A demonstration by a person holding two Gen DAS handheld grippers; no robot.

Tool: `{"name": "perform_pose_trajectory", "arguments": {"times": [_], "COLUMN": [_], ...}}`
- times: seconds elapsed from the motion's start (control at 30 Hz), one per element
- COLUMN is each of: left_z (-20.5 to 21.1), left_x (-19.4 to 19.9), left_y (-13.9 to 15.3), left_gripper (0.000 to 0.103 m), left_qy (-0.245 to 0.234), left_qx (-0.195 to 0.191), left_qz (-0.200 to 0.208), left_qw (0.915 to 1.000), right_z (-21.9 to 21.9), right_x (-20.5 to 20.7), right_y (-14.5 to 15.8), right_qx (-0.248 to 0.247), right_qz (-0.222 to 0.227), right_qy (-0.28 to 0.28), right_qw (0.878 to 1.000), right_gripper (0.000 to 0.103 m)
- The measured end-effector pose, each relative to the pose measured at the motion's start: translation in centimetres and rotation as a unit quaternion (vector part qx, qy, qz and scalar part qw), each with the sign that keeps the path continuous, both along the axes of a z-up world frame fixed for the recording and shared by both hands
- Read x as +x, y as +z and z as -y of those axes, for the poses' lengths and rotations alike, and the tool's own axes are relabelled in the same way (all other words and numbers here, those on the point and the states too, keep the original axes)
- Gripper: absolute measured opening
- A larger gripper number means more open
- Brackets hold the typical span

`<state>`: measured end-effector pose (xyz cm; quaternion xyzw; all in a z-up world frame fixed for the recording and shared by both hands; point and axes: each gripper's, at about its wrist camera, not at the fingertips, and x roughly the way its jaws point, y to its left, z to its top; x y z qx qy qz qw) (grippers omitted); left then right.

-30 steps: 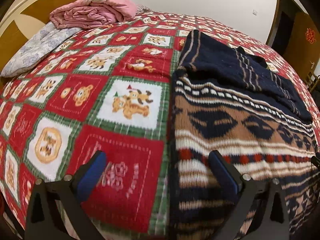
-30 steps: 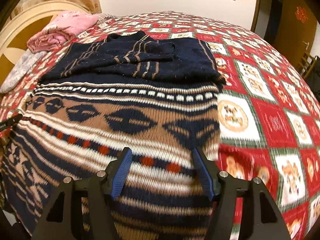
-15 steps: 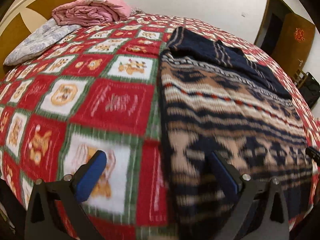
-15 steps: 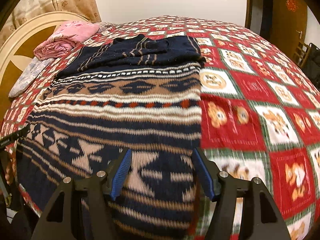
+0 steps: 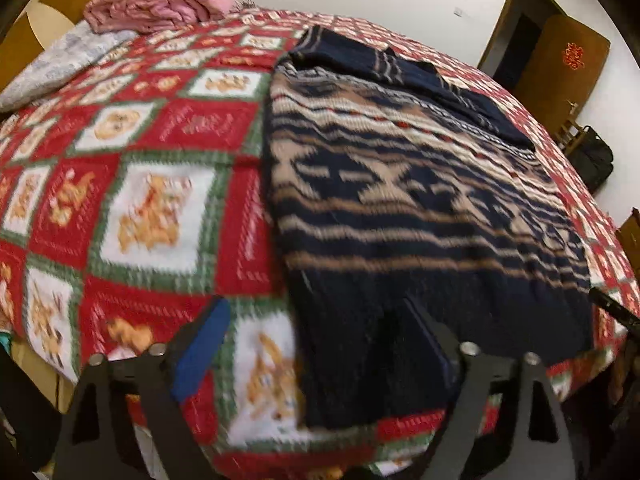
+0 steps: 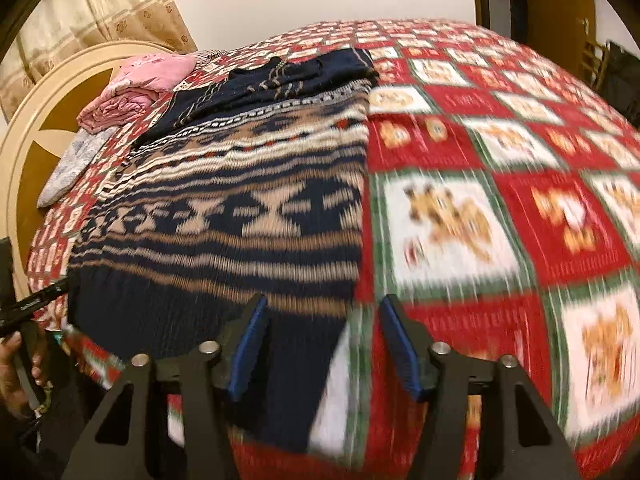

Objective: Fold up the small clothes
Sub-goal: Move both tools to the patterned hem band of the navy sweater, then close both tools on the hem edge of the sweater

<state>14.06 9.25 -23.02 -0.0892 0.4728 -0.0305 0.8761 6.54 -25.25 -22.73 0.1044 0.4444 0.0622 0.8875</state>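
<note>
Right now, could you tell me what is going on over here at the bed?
A person is holding two claws over a patterned knit sweater spread flat on a red checked quilt, sleeves folded across its far end. The left claw and right claw are both open at the near hem corners, gripping nothing. The hem is not yet folded.

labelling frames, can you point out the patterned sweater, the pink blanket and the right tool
patterned sweater (image 6: 240, 216), right wrist view, on its patterned middle
pink blanket (image 5: 156, 4), left wrist view, on its folded top
right tool (image 6: 322, 340), right wrist view, midway between fingertips
</note>
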Motion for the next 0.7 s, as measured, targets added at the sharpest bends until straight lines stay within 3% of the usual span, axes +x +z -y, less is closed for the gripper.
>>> {"name": "perform_pose_trajectory", "arguments": {"times": [0.07, 0.27, 0.33, 0.47, 0.7], "left_z": [0.2, 0.6, 0.9, 1.6, 0.9], "left_x": [-0.6, -2.1, -2.5, -3.0, -2.9], "left_y": [-0.1, -0.3, -0.5, -0.8, -1.0], "left_gripper": [0.083, 0.07, 0.07, 0.069, 0.064], "left_qy": [-0.003, -0.011, -0.016, -0.019, -0.012], "left_qx": [0.001, -0.014, -0.014, -0.007, -0.032], "left_qz": [0.0, -0.008, -0.011, -0.01, -0.01], "left_qw": [1.0, 0.9998, 0.9997, 0.9997, 0.9994], "right_z": [0.0, -1.0, -1.3, -1.0, -0.5], "right_x": [-1.0, -2.8, -2.7, -2.6, -2.3], "right_y": [-0.2, -1.1, -1.4, -1.9, -2.4], "right_qx": [0.009, 0.025, 0.02, 0.017, 0.027], "right_qz": [-0.007, -0.021, -0.02, -0.016, -0.019], "right_qy": [0.005, 0.024, 0.024, 0.007, 0.004], "right_qw": [1.0, 0.999, 0.999, 1.0, 0.999], "right_gripper": [0.048, 0.046, 0.046, 0.031, 0.03]}}
